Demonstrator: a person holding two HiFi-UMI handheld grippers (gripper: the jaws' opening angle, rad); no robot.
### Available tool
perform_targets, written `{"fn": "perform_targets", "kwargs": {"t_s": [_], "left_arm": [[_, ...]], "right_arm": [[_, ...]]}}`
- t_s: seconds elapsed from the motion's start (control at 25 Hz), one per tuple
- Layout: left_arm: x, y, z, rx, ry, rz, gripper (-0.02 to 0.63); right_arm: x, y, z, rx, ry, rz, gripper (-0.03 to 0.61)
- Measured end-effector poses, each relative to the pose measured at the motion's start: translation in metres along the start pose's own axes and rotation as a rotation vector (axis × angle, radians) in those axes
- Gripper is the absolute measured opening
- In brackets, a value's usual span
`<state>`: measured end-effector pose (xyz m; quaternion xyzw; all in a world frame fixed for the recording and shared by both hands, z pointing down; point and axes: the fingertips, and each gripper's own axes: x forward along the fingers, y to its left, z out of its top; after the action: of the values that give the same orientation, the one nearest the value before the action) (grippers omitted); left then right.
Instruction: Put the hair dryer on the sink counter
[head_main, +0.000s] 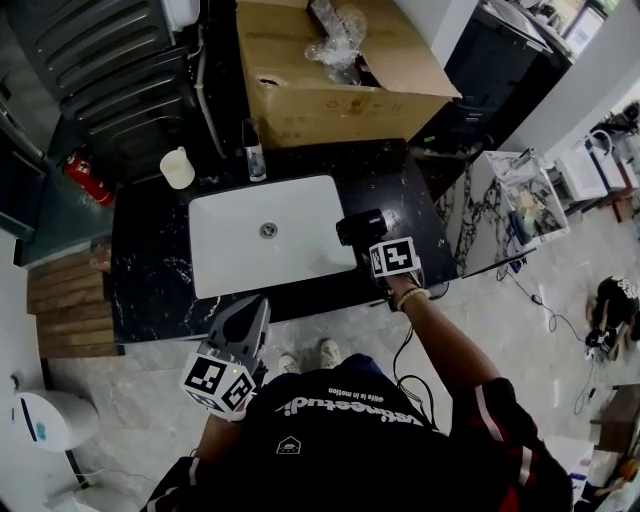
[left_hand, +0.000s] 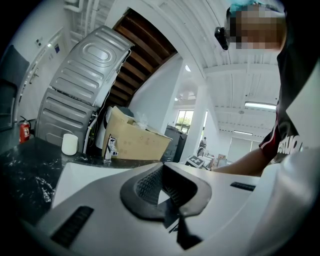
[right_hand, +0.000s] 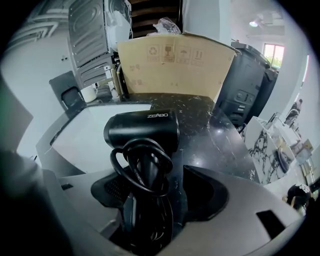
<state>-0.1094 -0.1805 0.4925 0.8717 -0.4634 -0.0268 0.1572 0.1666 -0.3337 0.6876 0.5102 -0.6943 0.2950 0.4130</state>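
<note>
Open workshop hall, sink counter (head_main: 150, 262), cardboard box (head_main: 292, 52)

Black counter (head_main: 150, 270) (cup (head_main: 177, 167), box (head_main: 330, 90), hair dryer (head_main: 360, 227))

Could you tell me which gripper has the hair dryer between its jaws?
The right gripper: the hair dryer sits between its open jaws, while the left gripper is empty.

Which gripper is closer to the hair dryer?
Right. The right gripper has the hair dryer between its open jaws at the counter; the left gripper hangs off the counter's front edge.
</note>
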Motion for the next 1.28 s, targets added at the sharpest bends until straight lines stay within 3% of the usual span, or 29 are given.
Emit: {"fn": "perform_targets", "kwargs": {"t_s": [0.56,1.0,1.28], "left_arm": [[0.013,0.001,0.007,0.03,0.004,-0.012,0.015],[0.021,0.005,0.032,0.086,-0.031,-0.004,0.015],[0.021,0.013,0.052,0.12,-0.066,0.024,0.015]], "right_arm": [[-0.035,0.009,0.015,-0.046,-0.13,0.065,0.298],[-0.087,0.035,0.061,-0.147,-0.332,0.082,0.298],[-0.13,0.06,0.096,-0.203,-0.544,0.089,0.296]]}}
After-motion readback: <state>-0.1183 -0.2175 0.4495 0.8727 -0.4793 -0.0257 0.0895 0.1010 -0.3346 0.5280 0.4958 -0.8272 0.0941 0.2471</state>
